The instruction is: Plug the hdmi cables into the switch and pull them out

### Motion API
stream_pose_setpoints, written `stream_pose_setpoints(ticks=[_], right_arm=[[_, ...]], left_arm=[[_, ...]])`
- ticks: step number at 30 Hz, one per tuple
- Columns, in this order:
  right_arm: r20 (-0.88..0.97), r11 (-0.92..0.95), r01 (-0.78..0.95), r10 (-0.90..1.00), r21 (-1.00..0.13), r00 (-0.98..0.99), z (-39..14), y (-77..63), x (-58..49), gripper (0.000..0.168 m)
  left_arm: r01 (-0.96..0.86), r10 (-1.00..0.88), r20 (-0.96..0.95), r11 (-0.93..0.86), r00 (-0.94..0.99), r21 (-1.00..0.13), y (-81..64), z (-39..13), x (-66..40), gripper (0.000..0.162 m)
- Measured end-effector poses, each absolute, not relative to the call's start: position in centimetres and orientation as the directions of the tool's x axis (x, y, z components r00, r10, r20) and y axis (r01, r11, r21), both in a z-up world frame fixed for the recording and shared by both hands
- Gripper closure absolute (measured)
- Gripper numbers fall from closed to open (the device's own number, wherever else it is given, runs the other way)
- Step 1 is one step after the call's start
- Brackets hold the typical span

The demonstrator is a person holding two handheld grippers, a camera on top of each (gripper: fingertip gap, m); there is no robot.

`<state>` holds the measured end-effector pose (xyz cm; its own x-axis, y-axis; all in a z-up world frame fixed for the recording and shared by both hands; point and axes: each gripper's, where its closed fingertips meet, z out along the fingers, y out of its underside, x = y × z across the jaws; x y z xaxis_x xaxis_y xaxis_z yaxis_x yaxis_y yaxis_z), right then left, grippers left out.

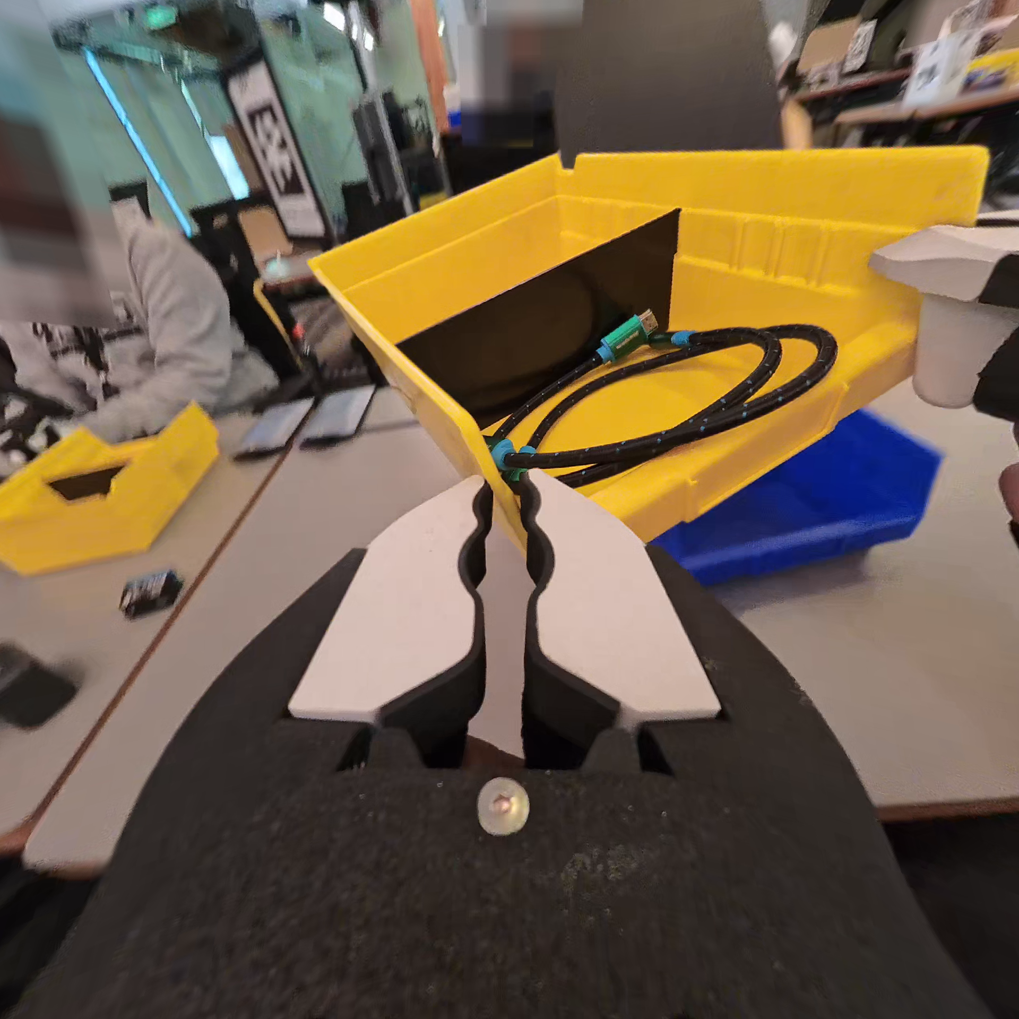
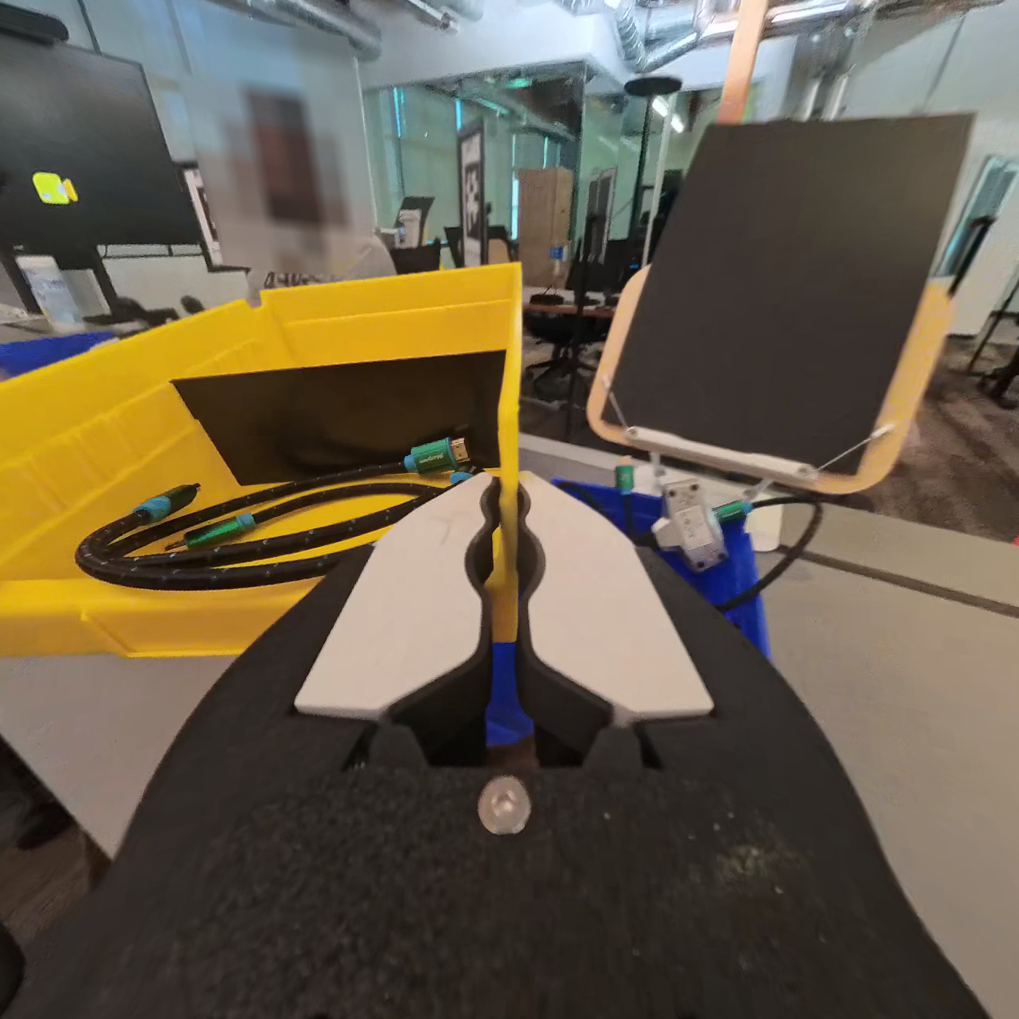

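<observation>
A yellow bin (image 1: 717,182) is held tilted above a grey table (image 1: 353,529), gripped at two side walls. The left gripper (image 1: 507,485) is clenched on one wall edge, and the right gripper (image 2: 508,485) is clenched on the opposite wall, whose thin yellow edge is seen between its fingers (image 2: 435,579). Coiled black braided HDMI cables (image 2: 220,551) with green plugs lie inside the bin. A small grey switch (image 2: 692,529) is seen over a blue bin (image 2: 739,595), beside the yellow one.
</observation>
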<state>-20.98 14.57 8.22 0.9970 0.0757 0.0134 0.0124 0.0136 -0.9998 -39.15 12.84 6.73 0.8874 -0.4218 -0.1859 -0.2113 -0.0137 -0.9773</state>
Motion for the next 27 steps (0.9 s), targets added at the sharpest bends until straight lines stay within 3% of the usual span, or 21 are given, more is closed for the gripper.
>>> stream_pose_setpoints(ticks=[5, 9, 17, 21, 23, 25, 27], right_arm=[[0.061, 0.11, 0.075, -0.119, -0.991, 0.991, 13.3, 10.4, -9.5, 0.166], [0.098, 0.043, 0.113, -0.258, -0.993, 0.961, 12.5, 8.4, 2.5, 0.166], [0.009, -0.16, -0.052, -0.353, -0.986, 0.935, -0.2, 4.3, 20.8, 0.165], [0.002, -0.196, -0.075, -0.367, -0.978, 0.93, -6.3, 2.8, 23.8, 0.163], [-0.062, -0.207, -0.146, -0.367, -0.967, 0.928, -8.4, 2.3, 24.7, 0.164], [-0.09, -0.324, -0.219, -0.371, -0.92, 0.924, -11.6, 1.8, 25.3, 0.164], [-0.035, -0.405, -0.194, -0.367, -0.894, 0.93, -14.0, 1.3, 25.4, 0.164]], left_arm=[[-0.189, -0.559, -0.205, 0.088, 0.804, -0.978, 12.8, 10.2, -27.1, 0.153], [-0.206, -0.673, -0.196, 0.067, 0.713, -0.976, 13.6, 8.6, -14.3, 0.153], [-0.295, -0.738, -0.178, -0.031, 0.651, -0.955, 13.2, -2.3, 4.4, 0.152], [-0.327, -0.744, -0.196, -0.031, 0.639, -0.945, 11.9, -6.1, 7.1, 0.153], [-0.358, -0.77, -0.144, -0.115, 0.621, -0.927, 11.1, -8.6, 7.8, 0.154], [-0.397, -0.788, -0.071, -0.228, 0.612, -0.889, 10.3, -11.6, 8.2, 0.154], [-0.396, -0.782, -0.079, -0.223, 0.619, -0.891, 10.2, -12.8, 8.5, 0.154]])
